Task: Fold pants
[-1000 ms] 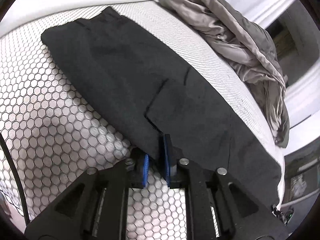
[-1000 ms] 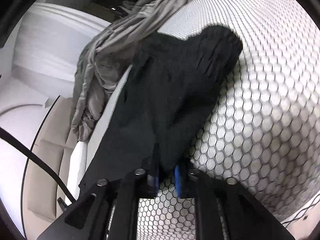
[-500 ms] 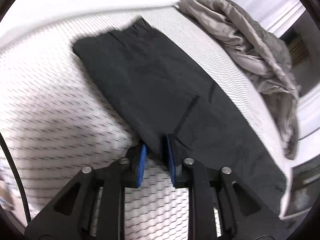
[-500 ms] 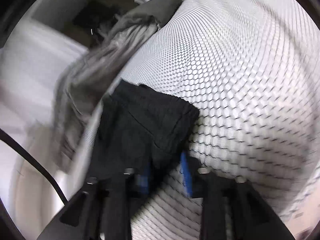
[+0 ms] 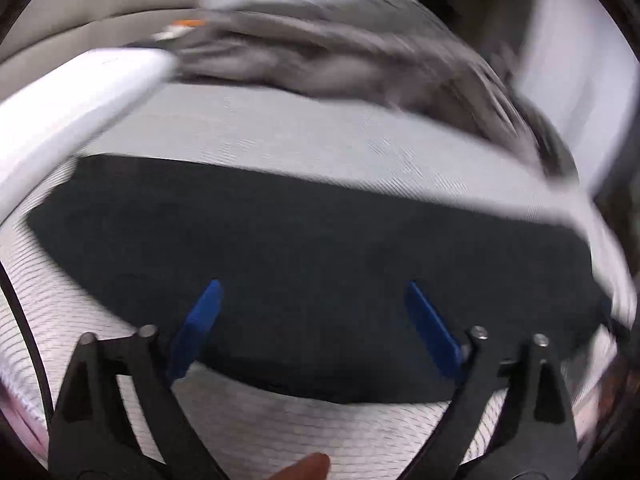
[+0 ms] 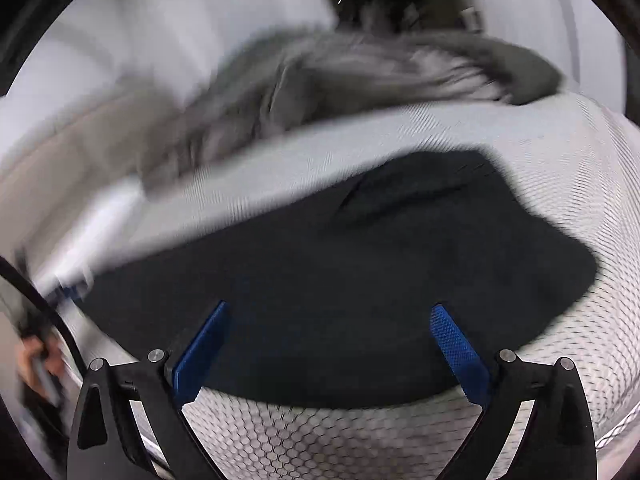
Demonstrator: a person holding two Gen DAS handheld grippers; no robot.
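Both tools have just sprung wide open, nothing between their jaws: the left tool point(image 5: 312, 320) and right tool point(image 6: 328, 344) hover over the dark pants point(image 5: 320, 264), which lie flat on the bed point(image 5: 280, 432) beside the grey blanket point(image 5: 360, 64). A careless regrasp could rumple the fold.

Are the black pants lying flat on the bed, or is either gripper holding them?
Lying flat. The black pants rest on the mesh cover; the left gripper and right gripper have just been opening, nothing between their jaws.

The pants point(image 5: 304, 264) lie flat on the mattress point(image 5: 280, 128), with a crumpled blanket point(image 5: 340, 64) behind them.
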